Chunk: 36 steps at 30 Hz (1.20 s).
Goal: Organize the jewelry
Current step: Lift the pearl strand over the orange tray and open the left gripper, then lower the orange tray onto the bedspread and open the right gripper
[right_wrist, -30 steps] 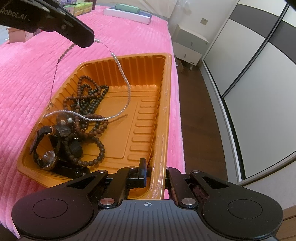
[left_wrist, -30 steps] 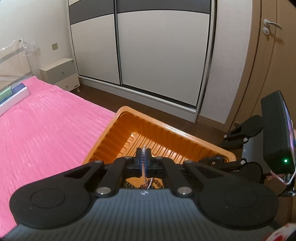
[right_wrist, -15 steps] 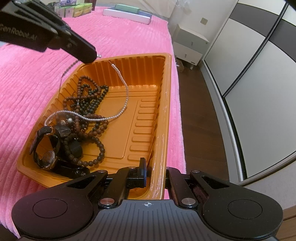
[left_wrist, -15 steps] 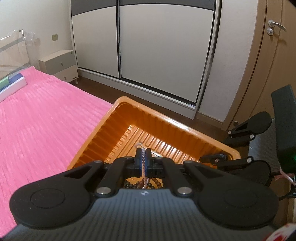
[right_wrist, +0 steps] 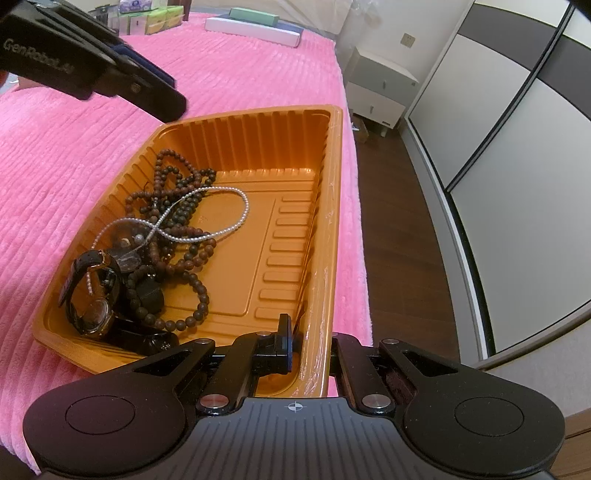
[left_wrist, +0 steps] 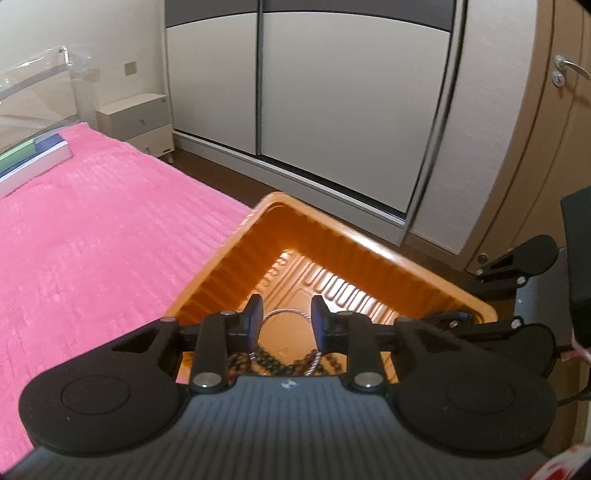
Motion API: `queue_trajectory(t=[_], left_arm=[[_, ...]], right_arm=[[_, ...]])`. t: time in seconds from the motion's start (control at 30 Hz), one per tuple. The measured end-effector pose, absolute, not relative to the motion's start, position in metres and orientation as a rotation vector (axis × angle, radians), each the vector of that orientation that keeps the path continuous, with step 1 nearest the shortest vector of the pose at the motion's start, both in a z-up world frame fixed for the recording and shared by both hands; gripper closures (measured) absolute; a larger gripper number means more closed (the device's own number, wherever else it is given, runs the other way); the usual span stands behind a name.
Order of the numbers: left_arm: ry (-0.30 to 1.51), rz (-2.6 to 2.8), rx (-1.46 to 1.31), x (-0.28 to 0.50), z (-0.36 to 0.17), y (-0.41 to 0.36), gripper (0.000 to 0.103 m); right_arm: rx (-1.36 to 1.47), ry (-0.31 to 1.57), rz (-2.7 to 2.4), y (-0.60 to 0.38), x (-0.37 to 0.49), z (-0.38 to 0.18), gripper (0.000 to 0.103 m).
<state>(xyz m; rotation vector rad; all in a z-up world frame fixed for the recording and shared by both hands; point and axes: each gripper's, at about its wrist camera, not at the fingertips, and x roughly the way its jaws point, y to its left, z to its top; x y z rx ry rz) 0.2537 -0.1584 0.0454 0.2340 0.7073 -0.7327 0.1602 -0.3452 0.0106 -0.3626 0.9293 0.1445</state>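
Tray (right_wrist: pixel 334 206) sits on bed (right_wrist: pixel 66 155), along its edge next to floor (right_wrist: pixel 399 229). In tray, from my right wrist view: beads (right_wrist: pixel 173 206) heaped at left half, pearl strand (right_wrist: pixel 221 206) draped over them, watch (right_wrist: pixel 92 306) at near left corner; right half bare. My right gripper (right_wrist: pixel 310 343) straddles near right wall of tray. My left gripper (left_wrist: pixel 286 319) hangs above tray's far left corner (strand directly below it). Boxes (right_wrist: pixel 255 27) lie at far end of bed. Nightstand (right_wrist: pixel 380 92) beyond tray, wardrobe (right_wrist: pixel 517 122) to right.
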Motion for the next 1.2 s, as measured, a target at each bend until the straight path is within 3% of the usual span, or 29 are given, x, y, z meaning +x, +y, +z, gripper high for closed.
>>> queue_trajectory(t=[0.3,0.7,0.8,0.83,0.87,0.9,0.93,0.97,1.2], left_arm=[[0.707,-0.631,0.171,0.242,0.041,-0.105,0.075],[0.733,-0.401,0.139,0.193,0.022,-0.042,0.064],[0.751,-0.341,0.11,0.178,0.013,-0.029,0.053],[0.754,-0.327,0.096,0.173,0.01,-0.026,0.04],[0.748,-0.312,0.083,0.167,0.009,-0.023,0.031],[0.742,-0.298,0.07,0.162,0.009,-0.02,0.028],[0.742,-0.284,0.05,0.157,0.008,-0.016,0.022],[0.745,-0.271,0.031,0.153,0.006,-0.01,0.017],[0.733,-0.194,-0.074,0.119,0.002,0.008,0.004]], right_arm=[[-0.315,0.926,0.172,-0.35,0.162,0.011,0.099],[0.054,0.968,0.186,-0.394,0.173,-0.018,0.098],[0.201,0.962,0.206,-0.409,0.172,-0.026,0.098],[0.243,0.953,0.212,-0.413,0.17,-0.027,0.098],[0.277,0.94,0.218,-0.417,0.168,-0.026,0.087],[0.305,0.926,0.215,-0.42,0.165,-0.025,0.074],[0.335,0.906,0.21,-0.425,0.161,-0.022,0.038],[0.37,0.868,0.197,-0.43,0.156,-0.019,0.022],[0.397,0.743,0.121,-0.437,0.12,0.02,0.022]])
